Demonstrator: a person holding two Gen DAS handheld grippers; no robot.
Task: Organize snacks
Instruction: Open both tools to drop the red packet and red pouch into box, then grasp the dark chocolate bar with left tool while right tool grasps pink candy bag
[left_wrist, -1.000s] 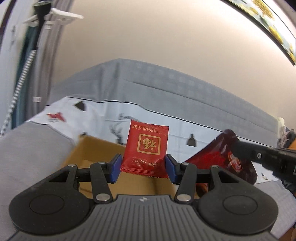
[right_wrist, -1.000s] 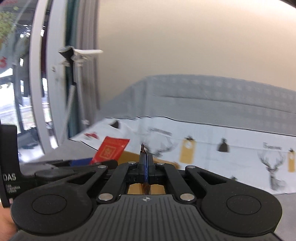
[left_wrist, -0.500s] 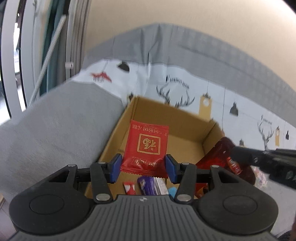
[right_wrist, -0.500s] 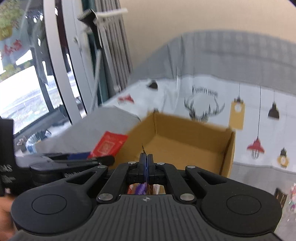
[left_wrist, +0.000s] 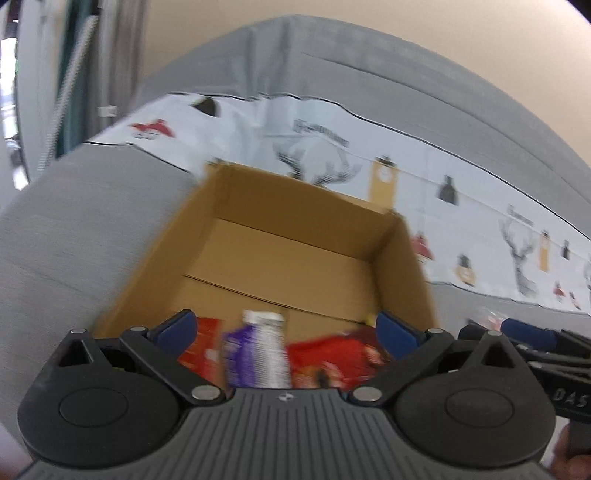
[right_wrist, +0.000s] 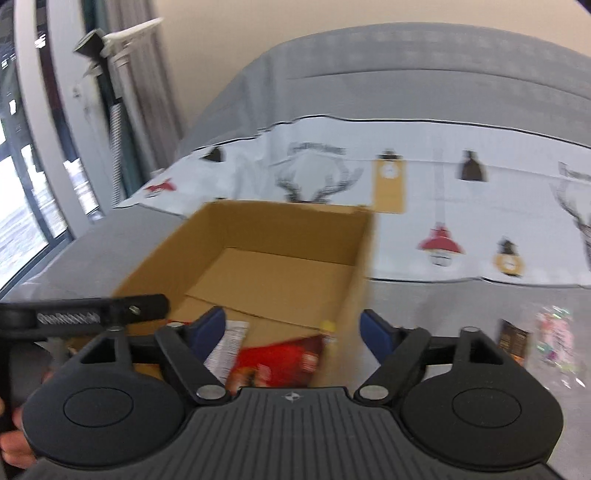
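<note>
An open cardboard box (left_wrist: 399, 254) (right_wrist: 354, 258) sits on a grey sofa. At its near end lie a small red packet (left_wrist: 201, 345), a purple and white packet (left_wrist: 258, 350) and a dark red bag (left_wrist: 336, 360) (right_wrist: 280, 360). My left gripper (left_wrist: 284, 326) hangs over that end, its jaws opening wide, nothing pressed between the blue pads. My right gripper (right_wrist: 291, 326) hovers over the box's near right corner, jaws also opening; the dark red bag lies loose below them. The white end of the purple packet (right_wrist: 229, 343) shows beside the right gripper's left pad.
A white cloth (right_wrist: 461, 206) printed with deer and lamps drapes the sofa behind the box. Right of the box on the grey seat lie a dark brown packet (right_wrist: 513, 341) and a clear pink-speckled wrapper (right_wrist: 556, 341). A window and curtain stand at left. A hand shows at the lower left.
Both grippers have come down over the box and their jaws have spread. The left has let go of the small red packet, the right of the dark red bag; both now lie in the box.
</note>
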